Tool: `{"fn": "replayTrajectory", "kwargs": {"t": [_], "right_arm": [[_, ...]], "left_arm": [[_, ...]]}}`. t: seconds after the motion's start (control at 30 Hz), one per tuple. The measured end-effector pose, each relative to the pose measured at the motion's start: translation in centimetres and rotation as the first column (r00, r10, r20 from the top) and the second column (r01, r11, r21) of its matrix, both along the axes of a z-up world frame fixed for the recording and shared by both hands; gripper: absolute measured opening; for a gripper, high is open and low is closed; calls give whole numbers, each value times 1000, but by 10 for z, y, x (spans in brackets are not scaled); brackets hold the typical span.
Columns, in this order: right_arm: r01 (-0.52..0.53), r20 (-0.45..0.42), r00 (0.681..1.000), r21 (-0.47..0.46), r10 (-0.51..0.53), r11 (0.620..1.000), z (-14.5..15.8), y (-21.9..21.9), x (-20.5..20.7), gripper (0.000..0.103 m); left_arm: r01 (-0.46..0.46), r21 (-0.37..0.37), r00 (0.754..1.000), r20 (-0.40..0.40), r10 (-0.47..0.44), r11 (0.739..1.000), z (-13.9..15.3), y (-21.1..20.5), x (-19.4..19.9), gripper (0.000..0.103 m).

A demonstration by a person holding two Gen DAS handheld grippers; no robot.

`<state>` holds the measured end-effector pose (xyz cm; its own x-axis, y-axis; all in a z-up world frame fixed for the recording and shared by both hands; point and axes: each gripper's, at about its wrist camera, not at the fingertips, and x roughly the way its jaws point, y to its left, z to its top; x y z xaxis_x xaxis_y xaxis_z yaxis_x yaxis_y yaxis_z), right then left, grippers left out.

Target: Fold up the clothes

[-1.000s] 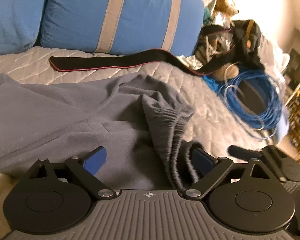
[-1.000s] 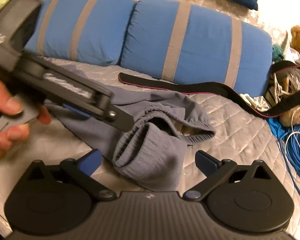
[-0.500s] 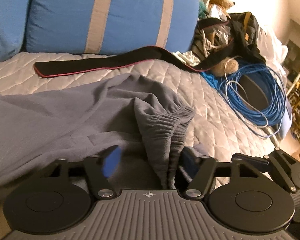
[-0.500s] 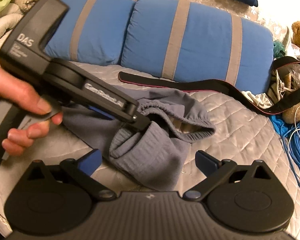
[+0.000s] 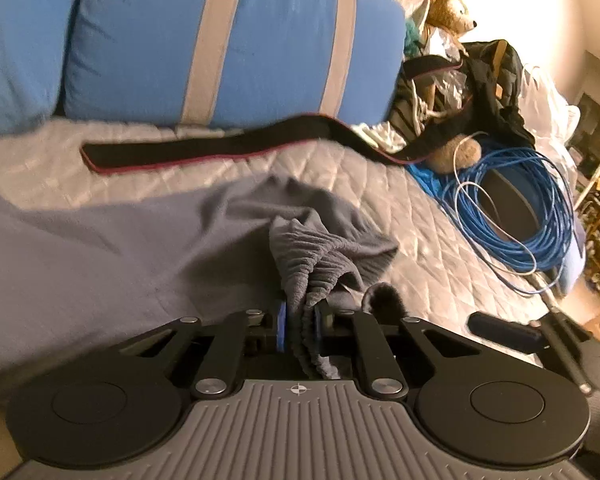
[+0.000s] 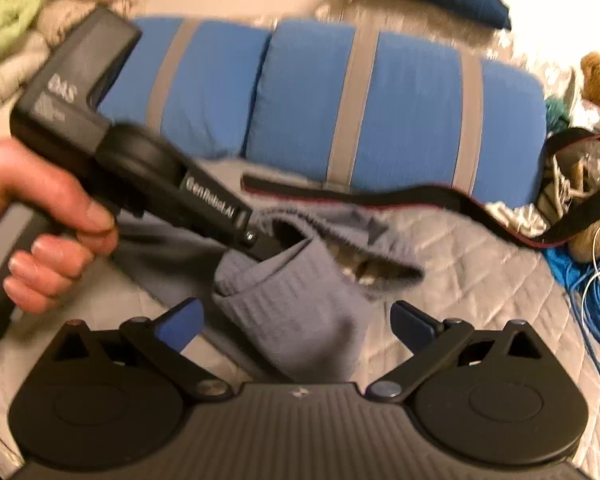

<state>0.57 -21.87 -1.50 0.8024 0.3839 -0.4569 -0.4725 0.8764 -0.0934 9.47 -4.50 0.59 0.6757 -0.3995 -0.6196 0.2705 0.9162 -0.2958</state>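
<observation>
On the bed (image 5: 380, 184), in front of the pillow (image 5: 228, 40), the grey pants (image 5: 100, 248) are spread out, their waistband (image 5: 312, 256) now pinched in the left gripper (image 5: 300, 326), which was wide open a second ago, so a lift-and-fold looks due while the right gripper (image 6: 296, 320) is held open, empty, just over them.

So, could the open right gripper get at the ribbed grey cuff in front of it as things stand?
Probably yes: the right gripper is open with the ribbed cuff lying between its fingers, unobstructed; the left gripper clamps further up.
</observation>
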Motion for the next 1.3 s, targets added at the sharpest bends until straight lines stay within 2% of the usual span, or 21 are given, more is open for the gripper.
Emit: {"fn": "replayTrajectory", "kwargs": {"t": [0.13, 0.23, 0.33, 0.47, 0.6, 0.73, 0.93, 1.03, 1.17, 1.3], "right_arm": [[-3, 58, 998, 57, 0, 998, 9, -5, -3, 103], [2, 39, 999, 142, -8, 990, 14, -12, 1, 103], [9, 16, 1000, 220, -13, 975, 18, -19, 6, 103], [9, 16, 1000, 251, -14, 968, 22, -23, 11, 103], [-111, 11, 994, 290, 113, 951, 30, -25, 9, 103], [-284, 21, 957, 273, 290, 919, 34, -17, -2, 103], [-399, 13, 914, 223, 406, 889, 33, 3, -16, 103], [-411, 37, 910, 222, 414, 884, 35, 7, -25, 103], [-309, 57, 951, 246, 304, 919, 37, 8, -25, 102], [-207, 17, 977, 285, 212, 936, 42, 11, -13, 97]], "left_arm": [[12, 64, 995, 99, -19, 998, 19, 0, -9, 11], [22, 124, 984, 174, -43, 992, 32, -2, -18, 11], [26, 150, 975, 214, -58, 988, 40, -2, -25, 11], [38, 172, 966, 247, -81, 984, 46, 4, -37, 11], [92, 205, 948, 281, -149, 974, 54, 14, -54, 11], [136, 220, 940, 279, -196, 966, 55, 27, -69, 12], [164, 228, 939, 261, -222, 960, 50, 44, -85, 11], [164, 230, 942, 252, -221, 959, 48, 48, -89, 11], [173, 232, 942, 244, -229, 957, 46, 47, -90, 12], [196, 241, 939, 234, -253, 951, 43, 43, -90, 11]]}}
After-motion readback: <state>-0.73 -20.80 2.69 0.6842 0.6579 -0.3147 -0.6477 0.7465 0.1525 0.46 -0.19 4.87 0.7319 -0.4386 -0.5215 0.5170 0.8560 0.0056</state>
